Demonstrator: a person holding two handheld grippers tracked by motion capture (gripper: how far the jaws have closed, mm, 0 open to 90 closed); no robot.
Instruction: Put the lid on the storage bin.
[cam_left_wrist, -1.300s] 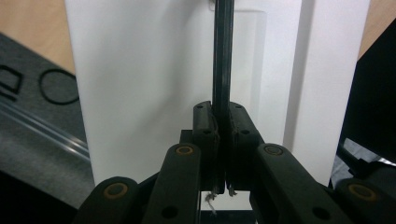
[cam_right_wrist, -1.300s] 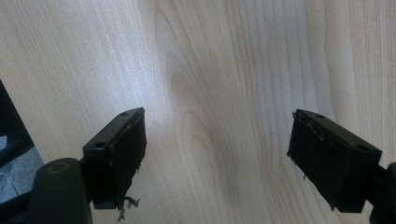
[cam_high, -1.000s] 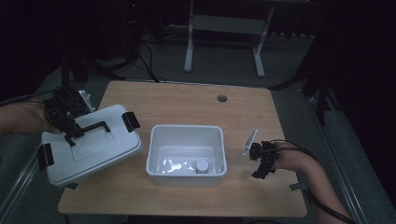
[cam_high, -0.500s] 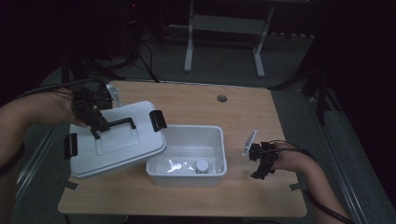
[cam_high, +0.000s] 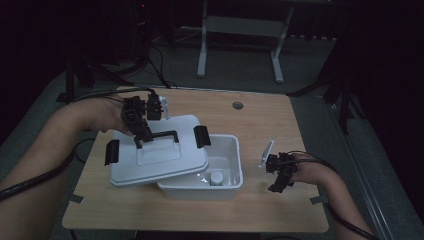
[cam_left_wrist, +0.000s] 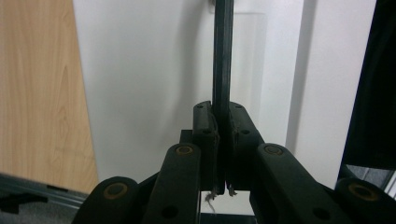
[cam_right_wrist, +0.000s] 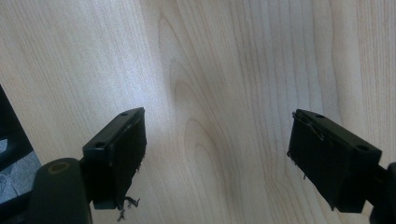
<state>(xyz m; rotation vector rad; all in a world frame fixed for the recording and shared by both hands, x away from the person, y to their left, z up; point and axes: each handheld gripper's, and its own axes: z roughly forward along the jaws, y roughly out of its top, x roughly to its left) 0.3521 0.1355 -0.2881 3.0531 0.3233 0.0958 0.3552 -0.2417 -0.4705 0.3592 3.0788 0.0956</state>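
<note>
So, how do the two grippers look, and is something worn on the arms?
Both are black. The left gripper has linked fingers with brass-coloured pivot pins. The right gripper has flat rectangular pads, frayed at the edges, and a grey plate on top. Black cables trail along bare forearms; no sleeves are visible.
</note>
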